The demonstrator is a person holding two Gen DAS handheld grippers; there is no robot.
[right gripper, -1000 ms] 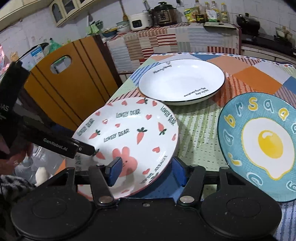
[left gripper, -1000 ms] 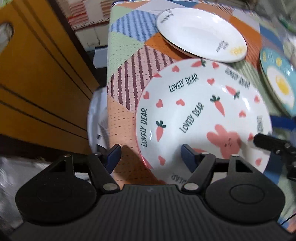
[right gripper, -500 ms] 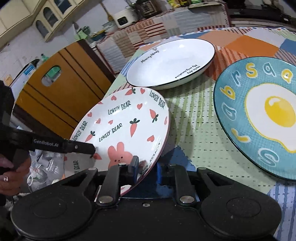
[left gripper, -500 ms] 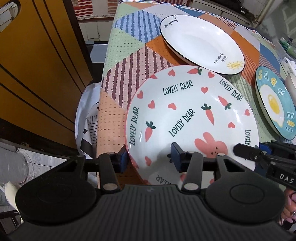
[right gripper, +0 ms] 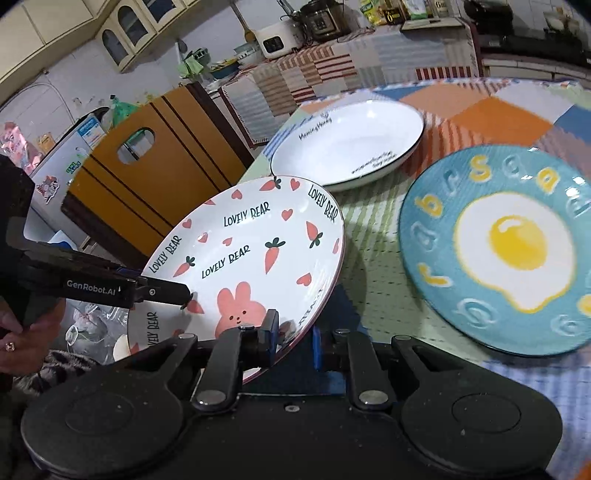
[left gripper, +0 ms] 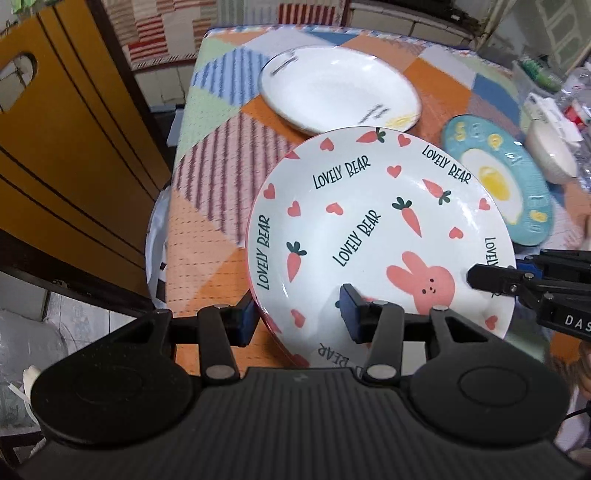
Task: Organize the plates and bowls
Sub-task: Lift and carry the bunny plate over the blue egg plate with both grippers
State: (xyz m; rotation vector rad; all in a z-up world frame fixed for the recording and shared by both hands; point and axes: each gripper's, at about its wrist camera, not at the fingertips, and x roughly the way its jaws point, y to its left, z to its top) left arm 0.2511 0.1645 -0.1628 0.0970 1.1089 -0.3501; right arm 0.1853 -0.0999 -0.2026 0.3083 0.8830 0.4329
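Kitchen counter (right gripper: 332,48) in right view only, white bowl (left gripper: 550,155) left view only

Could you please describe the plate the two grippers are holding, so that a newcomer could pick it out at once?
Start at the patchwork tablecloth, which carries three plates. The held one is the rabbit plate, tilted off the cloth at the near corner beside the brown chair, gripped at its rim by both grippers. Only it shows carrots, hearts and "LOVELY BEAR"; the white plate is nearly plain and the blue plate shows a fried egg.

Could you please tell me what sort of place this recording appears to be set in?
Most likely a home kitchen: a rice cooker and pressure cooker stand on a back counter, cupboards hang above, and plates sit on a patchwork tablecloth.
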